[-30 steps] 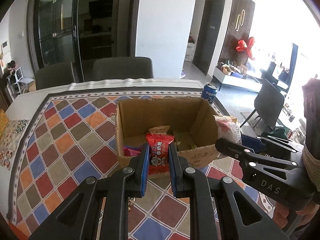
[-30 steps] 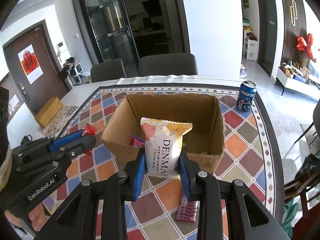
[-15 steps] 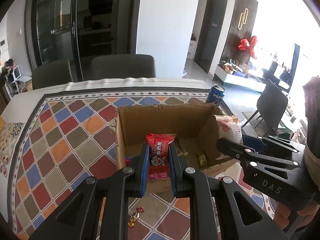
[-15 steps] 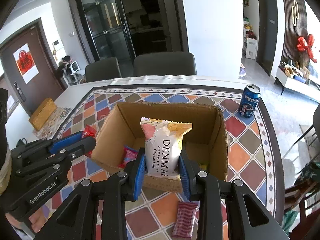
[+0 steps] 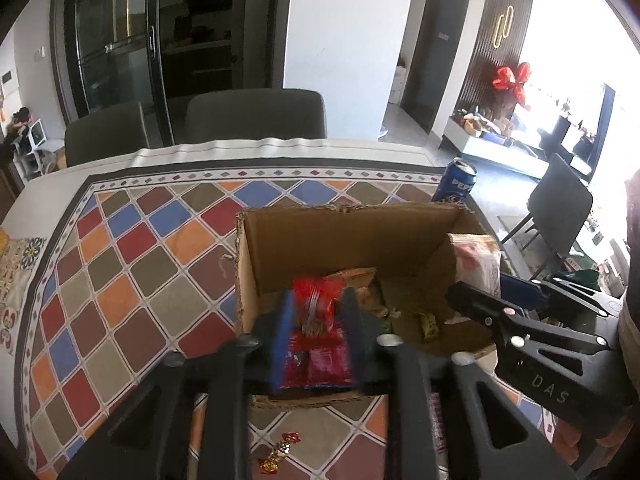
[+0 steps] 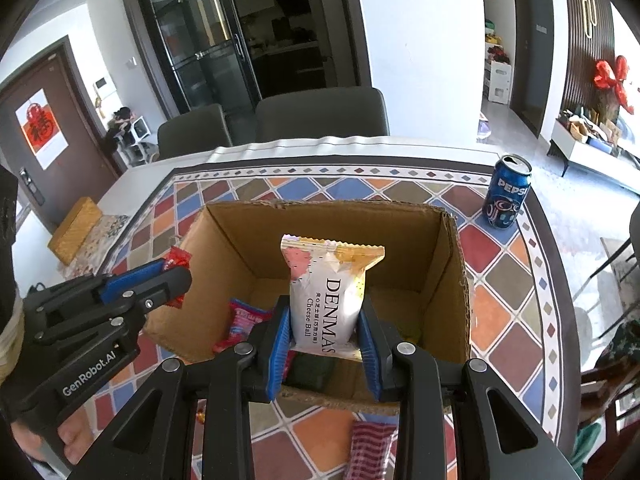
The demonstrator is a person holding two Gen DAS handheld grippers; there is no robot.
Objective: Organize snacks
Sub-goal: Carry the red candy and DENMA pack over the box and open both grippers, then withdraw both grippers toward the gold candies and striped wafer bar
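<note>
I've got the left gripper [image 5: 316, 328] over the cardboard box [image 5: 352, 232], jaws opening, red snack packet [image 5: 314, 308] between them (blurred) | right gripper [image 6: 326, 340] jaws pinching the white Cheese Ball bag [image 6: 330, 292] upright above the box

A home's dining area opening onto a living room. A table [image 6: 500, 280] covered with a diamond-patterned cloth in red, blue, orange and brown stands before two dark upholstered dining chairs [image 6: 320, 114]. Behind them, black-framed glass doors [image 6: 208, 44] lead to a dim room with shelves and a counter. At left, a brown entry door [image 6: 48, 128] carries a red paper decoration. At right, a dark slatted wall with a large red bow [image 6: 610, 76] rises above a low white cabinet [image 6: 588, 152] cluttered with household items. A Pepsi can [image 6: 506, 190] and a cardboard box [image 6: 332, 236] of snack packets sit on the table.
</note>
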